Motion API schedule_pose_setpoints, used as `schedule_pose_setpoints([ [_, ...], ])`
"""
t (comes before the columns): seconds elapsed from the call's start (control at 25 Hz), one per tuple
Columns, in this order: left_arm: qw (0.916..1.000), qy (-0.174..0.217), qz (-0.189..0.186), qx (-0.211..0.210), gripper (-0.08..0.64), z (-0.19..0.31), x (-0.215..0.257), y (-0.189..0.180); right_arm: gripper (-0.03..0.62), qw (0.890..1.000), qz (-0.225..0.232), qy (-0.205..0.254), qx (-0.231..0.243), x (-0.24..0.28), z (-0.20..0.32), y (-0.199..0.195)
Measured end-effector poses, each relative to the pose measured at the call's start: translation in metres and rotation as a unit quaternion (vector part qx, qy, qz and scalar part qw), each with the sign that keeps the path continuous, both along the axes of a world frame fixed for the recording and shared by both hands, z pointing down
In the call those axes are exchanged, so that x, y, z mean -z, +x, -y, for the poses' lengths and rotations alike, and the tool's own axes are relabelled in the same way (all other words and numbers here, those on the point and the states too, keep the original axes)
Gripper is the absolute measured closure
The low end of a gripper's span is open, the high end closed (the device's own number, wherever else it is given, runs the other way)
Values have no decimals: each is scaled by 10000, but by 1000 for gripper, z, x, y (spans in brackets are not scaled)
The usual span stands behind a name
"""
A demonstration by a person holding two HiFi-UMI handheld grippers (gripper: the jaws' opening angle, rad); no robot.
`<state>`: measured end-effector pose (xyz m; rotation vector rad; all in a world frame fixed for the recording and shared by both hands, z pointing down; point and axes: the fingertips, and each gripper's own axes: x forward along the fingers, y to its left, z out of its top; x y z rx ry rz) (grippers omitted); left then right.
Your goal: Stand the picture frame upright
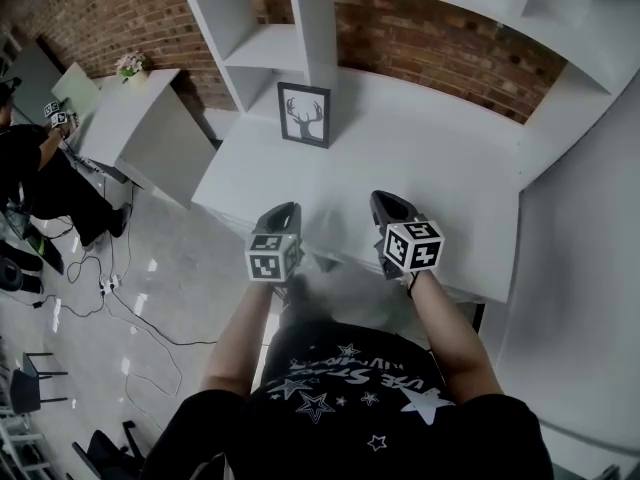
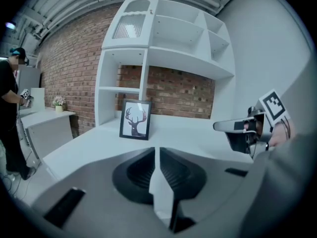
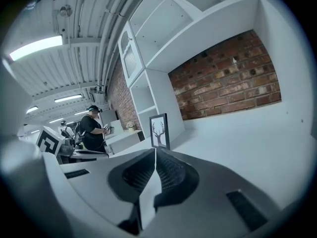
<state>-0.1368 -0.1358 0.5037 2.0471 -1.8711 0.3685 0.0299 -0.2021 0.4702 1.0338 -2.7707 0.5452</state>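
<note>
The black picture frame [image 1: 304,114] with a deer-antler print stands upright at the back of the white desk [image 1: 440,168], close to the shelf unit. It also shows in the left gripper view [image 2: 135,119] and the right gripper view [image 3: 158,131]. My left gripper [image 1: 286,209] and right gripper [image 1: 384,199] hover side by side over the desk's near edge, well short of the frame. Both are shut with nothing between the jaws, as the left gripper's [image 2: 156,150] and the right gripper's [image 3: 154,152] own views show.
A white shelf unit [image 1: 268,50] rises behind the frame against a brick wall [image 1: 450,53]. At far left stand a side table with a flower pot [image 1: 130,65] and a person in black [image 1: 30,178]. Cables [image 1: 100,288] lie on the floor.
</note>
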Motion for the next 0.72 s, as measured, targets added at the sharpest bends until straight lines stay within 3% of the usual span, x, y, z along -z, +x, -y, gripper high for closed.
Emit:
schedule_pose_setpoints([
  [0.36,9995,72,-36,313,528,-68,15,26,575,9992,81,-221,330,-16,-56,17],
  [0.72,9980,291,-46,567,528,-101,23,21,578,9950,145,-111,982,-17,-85,-15],
])
